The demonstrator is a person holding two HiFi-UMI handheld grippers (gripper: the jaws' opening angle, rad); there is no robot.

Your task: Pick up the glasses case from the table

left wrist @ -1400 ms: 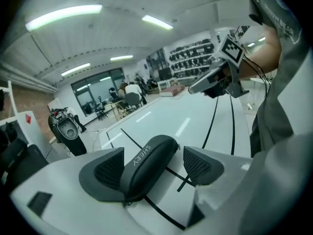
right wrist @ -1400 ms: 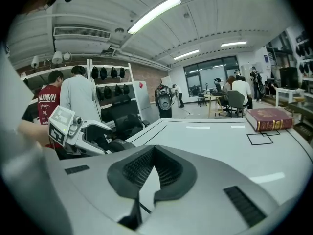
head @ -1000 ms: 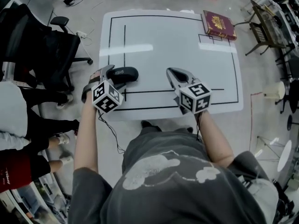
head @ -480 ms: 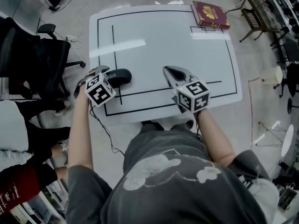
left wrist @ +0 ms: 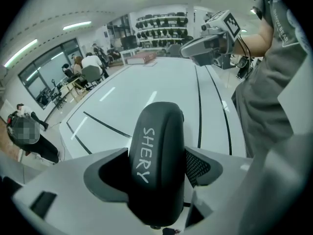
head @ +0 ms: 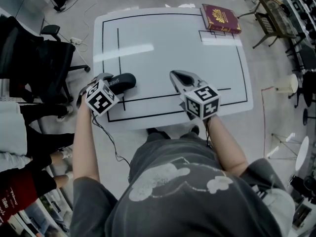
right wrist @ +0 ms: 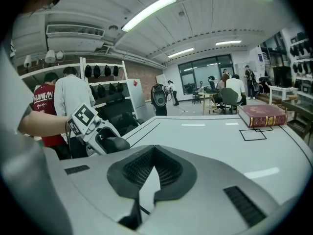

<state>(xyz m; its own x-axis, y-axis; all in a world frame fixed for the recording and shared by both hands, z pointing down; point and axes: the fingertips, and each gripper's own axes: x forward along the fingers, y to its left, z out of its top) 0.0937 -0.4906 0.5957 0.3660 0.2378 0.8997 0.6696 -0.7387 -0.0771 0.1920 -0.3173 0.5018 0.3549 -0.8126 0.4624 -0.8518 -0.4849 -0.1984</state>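
Left gripper closing, glasses case between jaws

The person wears a dark grey T-shirt with short sleeves and a pale, cloud-shaped print on the front, low in the frame. The left gripper and the right gripper are grey, and each carries a white cube with black square markers. Their pads are black and ribbed. A thin black cable hangs below the left one.
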